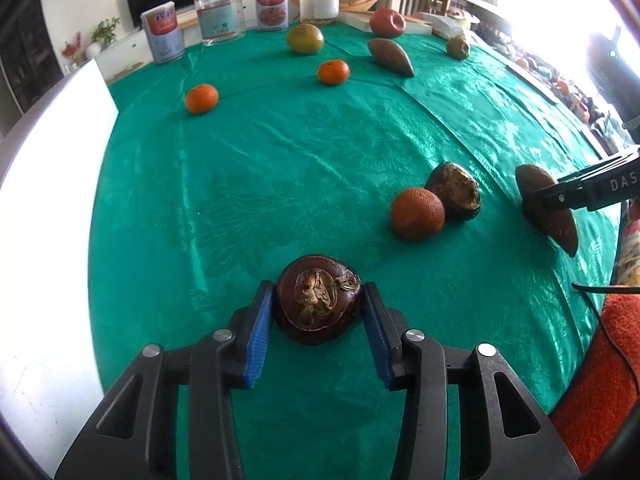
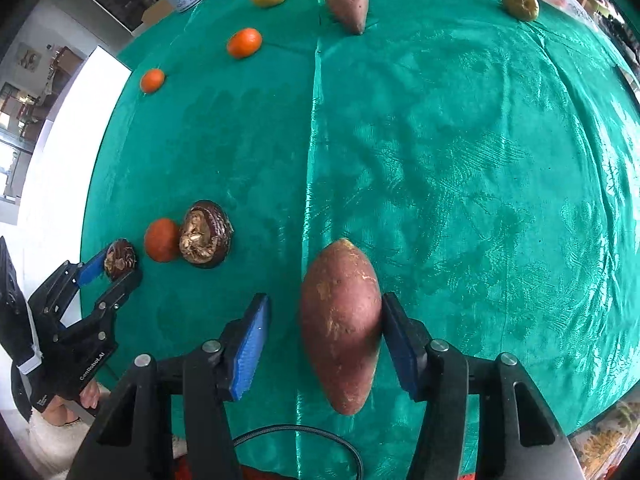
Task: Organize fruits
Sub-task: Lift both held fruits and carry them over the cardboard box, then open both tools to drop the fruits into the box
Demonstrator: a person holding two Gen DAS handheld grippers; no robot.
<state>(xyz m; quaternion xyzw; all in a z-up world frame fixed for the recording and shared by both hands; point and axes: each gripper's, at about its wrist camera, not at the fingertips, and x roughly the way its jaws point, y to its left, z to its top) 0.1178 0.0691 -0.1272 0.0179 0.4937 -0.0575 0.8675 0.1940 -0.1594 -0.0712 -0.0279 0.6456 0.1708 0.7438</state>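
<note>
Green cloth [image 1: 280, 180] covers the whole table, and all the food lies on it. Far at the back stand two cans [image 1: 162, 36] and two clear jars [image 1: 218, 16].

My right gripper [image 2: 326, 297] points down over a big sweet potato [image 2: 340, 328] that lies near my edge of the table. One blue pad [image 2: 400, 344] touches its side. The other pad [image 2: 250, 344] stands a little away, and I can see cloth in the gap. So these fingers are apart and do not squeeze it.

My left gripper [image 1: 319, 285] is clamped on a brown round fruit [image 1: 318, 304], with a pad pressed on each side. The fruit sits low on the cloth, close to me.

Between my two grippers lie a bumpy orange [image 1: 417, 213] and a second brown fruit [image 1: 454, 190]. They touch each other.

Further off lie another sweet potato [image 1: 390, 56], a red apple [image 1: 387, 23], a green-yellow fruit [image 1: 305, 39], and two small oranges [image 1: 202, 99], well apart.
</note>
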